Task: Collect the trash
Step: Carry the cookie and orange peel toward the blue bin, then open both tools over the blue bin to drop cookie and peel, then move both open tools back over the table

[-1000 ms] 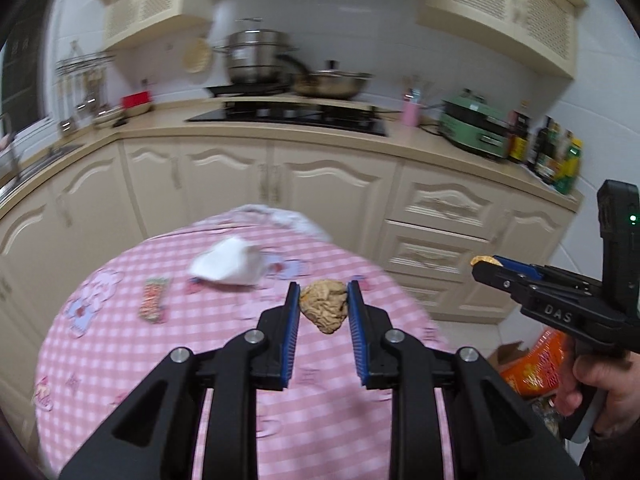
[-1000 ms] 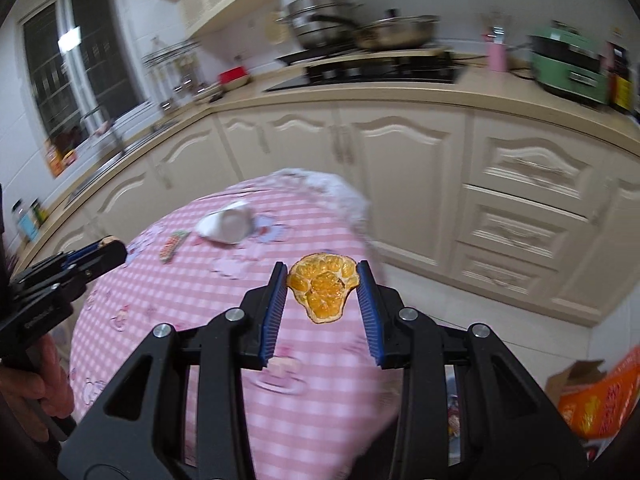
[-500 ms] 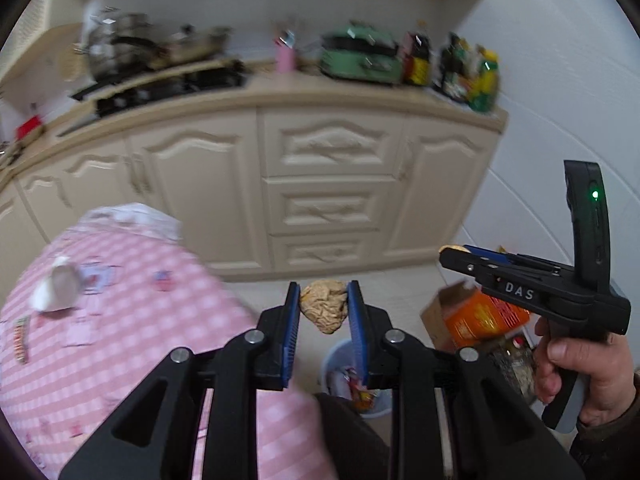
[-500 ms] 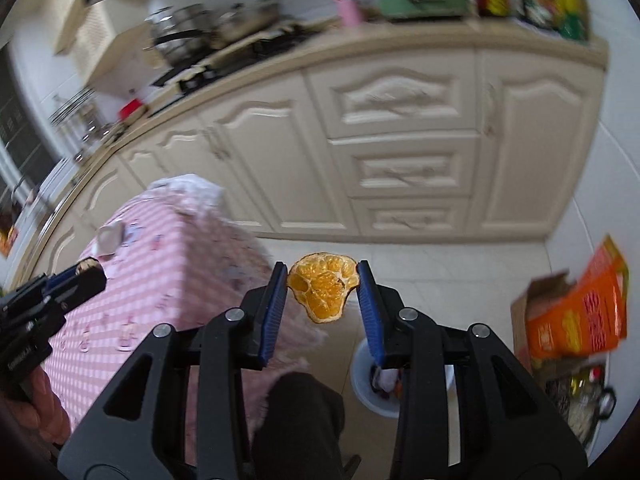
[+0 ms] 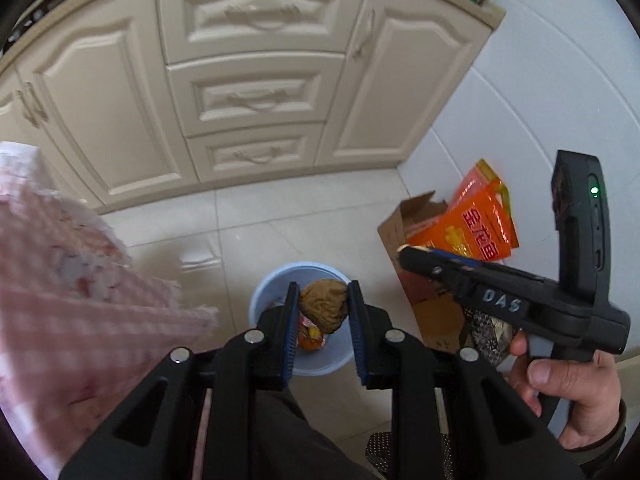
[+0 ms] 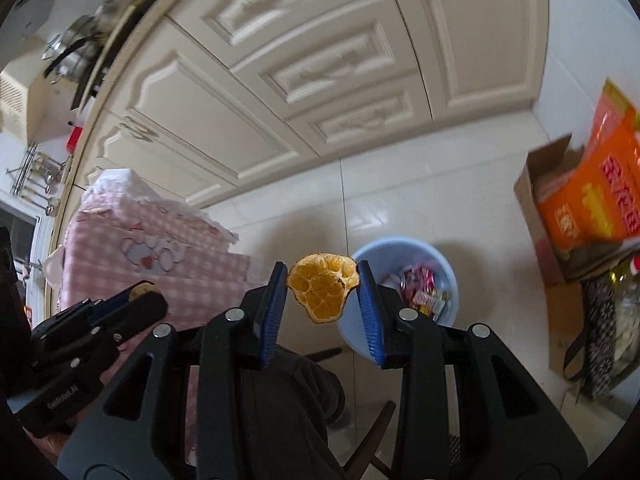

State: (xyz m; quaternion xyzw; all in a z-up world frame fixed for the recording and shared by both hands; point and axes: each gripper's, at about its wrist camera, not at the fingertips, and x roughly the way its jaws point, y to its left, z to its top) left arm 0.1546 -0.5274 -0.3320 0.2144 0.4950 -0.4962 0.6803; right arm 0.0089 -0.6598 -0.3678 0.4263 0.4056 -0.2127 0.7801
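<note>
**Trash carried off the table, both grippers now over the bin**

Trash is what I have in both grippers, and the big change is the backdrop: a second ago my fingers framed the pink checked tablecloth and the stove counter, and now they point down at the tiled floor in front of the cream cabinets. The tablecloth has slid off to the left of the left fingers, so both loads have cleared the table.

Next in size is the blue bin, standing on the floor. In the left wrist view its rim shows straight beyond the fingertips; in the right wrist view it sits just past and to the right of the right-hand finger. Wrappers already lie inside it. Right of the bin stands a cardboard box with an orange packet.

The left gripper is clamped on a brown crumpled lump, possibly a dried peel or nut shell; motion blur keeps me from saying which. It hangs directly above the bin's mouth, as I judge it.

The right gripper pinches a dried orange peel between its blue pads, left of the bin's opening.

I judge the left load ready to drop; the right needs nudging rightward over the rim first.
</note>
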